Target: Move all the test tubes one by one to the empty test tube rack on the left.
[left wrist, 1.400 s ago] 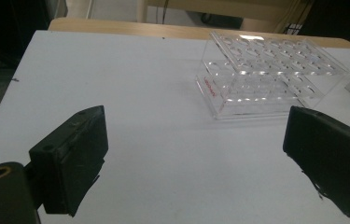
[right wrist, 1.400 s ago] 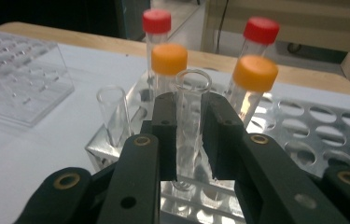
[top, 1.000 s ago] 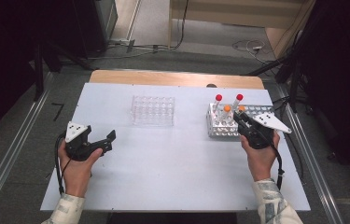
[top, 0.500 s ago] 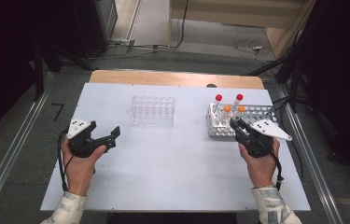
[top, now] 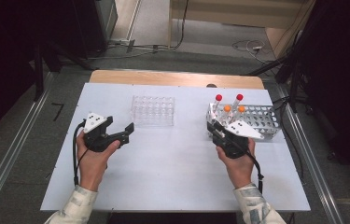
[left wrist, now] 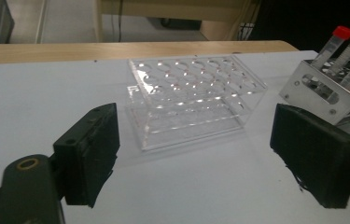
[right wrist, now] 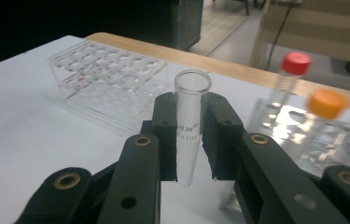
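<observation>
My right gripper [right wrist: 189,140] is shut on a clear glass test tube [right wrist: 191,107], upright with its open mouth on top. In the high view this gripper [top: 214,129] hangs just left of a metal rack [top: 262,117], which holds red-capped tubes [top: 218,99] and orange-capped tubes [top: 227,109]. An empty clear plastic rack [top: 153,111] stands at the table's middle back. My left gripper [top: 127,133] is open near that rack's front left corner. Its jaws have just been closing a little, with nothing between them. In the left gripper view the clear rack [left wrist: 193,100] lies beyond the left gripper [left wrist: 205,156].
The white table [top: 172,168] has bare room in front of both racks. A wooden strip [top: 172,78] runs along its far edge. Metal rails [top: 9,158] flank the table, and cables lie on the floor behind.
My right gripper has moved left, away from the metal rack, with the glass tube in it. My left gripper has moved right and slightly farther back, toward the clear rack.
</observation>
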